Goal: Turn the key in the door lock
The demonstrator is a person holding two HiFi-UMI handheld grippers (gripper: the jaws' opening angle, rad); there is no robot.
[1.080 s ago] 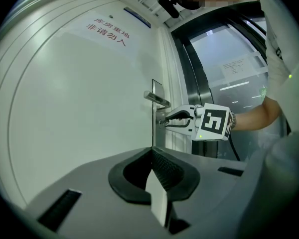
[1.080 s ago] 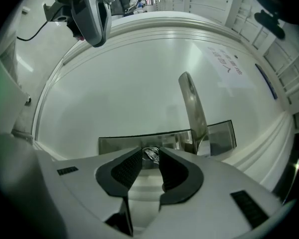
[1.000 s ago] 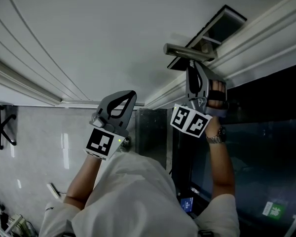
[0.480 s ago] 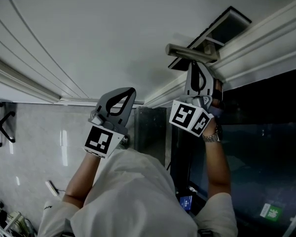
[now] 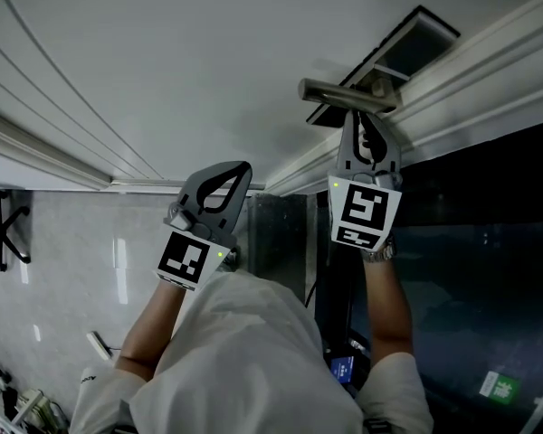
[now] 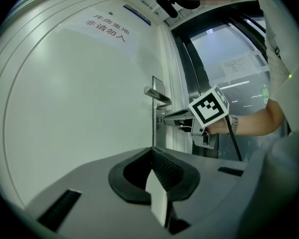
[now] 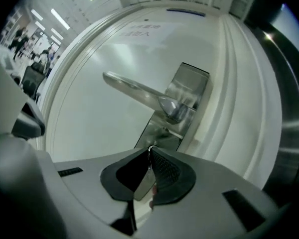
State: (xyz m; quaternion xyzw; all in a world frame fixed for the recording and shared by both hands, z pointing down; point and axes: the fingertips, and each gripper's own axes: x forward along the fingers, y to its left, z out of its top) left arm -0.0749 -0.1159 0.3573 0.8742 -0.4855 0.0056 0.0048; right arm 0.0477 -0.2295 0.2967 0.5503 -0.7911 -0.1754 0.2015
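A white door (image 5: 208,52) carries a metal lever handle (image 5: 344,93) on a steel lock plate (image 7: 187,91). My right gripper (image 5: 360,116) points level at the plate just below the handle. Its jaws are drawn together on the small metal key (image 7: 150,148) in the lock; only a bright bit of it shows at the tips. The left gripper view shows the handle (image 6: 157,96) with my right gripper (image 6: 162,119) at the lock under it. My left gripper (image 5: 240,166) hangs left of the handle, short of the door, shut with nothing in it.
A dark glass panel (image 5: 489,269) and the door frame's white mouldings (image 5: 471,70) lie to the right. A printed sign (image 6: 107,26) sits high on the door. An office chair (image 5: 0,233) stands at the far left on the pale floor.
My right gripper has rolled about its own line at the lock, so its marker cube now faces the head camera squarely. Its jaws have closed. The left gripper has stayed put.
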